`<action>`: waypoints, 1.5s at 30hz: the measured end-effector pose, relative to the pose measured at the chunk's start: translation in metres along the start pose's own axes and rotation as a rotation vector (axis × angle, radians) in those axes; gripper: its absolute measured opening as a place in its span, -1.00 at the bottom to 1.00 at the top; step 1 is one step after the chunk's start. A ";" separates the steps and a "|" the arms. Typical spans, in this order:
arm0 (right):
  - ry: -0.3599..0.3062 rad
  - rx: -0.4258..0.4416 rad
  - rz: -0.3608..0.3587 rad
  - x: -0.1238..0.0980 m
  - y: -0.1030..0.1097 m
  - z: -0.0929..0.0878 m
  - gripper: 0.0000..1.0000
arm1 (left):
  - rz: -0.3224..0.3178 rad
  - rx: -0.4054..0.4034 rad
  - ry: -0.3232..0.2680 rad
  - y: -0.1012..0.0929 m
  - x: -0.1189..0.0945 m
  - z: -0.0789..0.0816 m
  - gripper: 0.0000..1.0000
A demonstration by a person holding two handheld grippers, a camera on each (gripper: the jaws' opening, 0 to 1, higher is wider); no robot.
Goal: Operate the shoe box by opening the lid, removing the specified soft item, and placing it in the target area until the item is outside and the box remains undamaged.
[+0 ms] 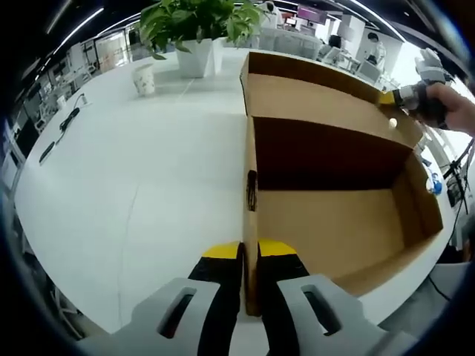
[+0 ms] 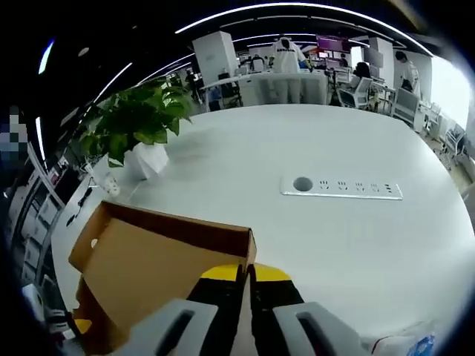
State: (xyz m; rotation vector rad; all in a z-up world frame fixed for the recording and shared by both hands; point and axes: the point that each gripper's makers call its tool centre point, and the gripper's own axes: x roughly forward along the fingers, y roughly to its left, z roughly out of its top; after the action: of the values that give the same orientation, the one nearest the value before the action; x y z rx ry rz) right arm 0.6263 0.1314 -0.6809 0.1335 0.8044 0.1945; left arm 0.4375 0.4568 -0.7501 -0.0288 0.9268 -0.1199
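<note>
Left claw [image 1: 250, 261] clamped on near side wall of open brown cardboard shoe box [image 1: 334, 222]; right claw [image 2: 247, 276] clamped on raised lid [image 2: 159, 259] edge; white bench [image 1: 133, 178] beneath box.

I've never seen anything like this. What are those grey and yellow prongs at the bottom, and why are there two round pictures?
A person holds a two-jaw gripper in each hand, and each carries a fisheye camera, hence two round pictures. In the left gripper view, the left gripper pinches the near wall of an open cardboard shoe box on a white table; the right gripper pinches the raised lid. The right gripper view looks over that lid. A potted plant and a cup stand behind. The visible part of the box looks bare.
</note>
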 end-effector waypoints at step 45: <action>-0.199 -0.263 0.051 -0.100 0.026 0.024 -1.00 | 0.015 -0.165 0.003 -0.010 0.006 0.003 -0.88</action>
State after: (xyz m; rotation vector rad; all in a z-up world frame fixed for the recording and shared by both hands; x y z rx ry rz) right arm 0.5721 0.1333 -0.5892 -0.0741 0.5715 0.3281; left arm 0.4424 0.4462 -0.7529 -0.1742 0.9382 -0.0291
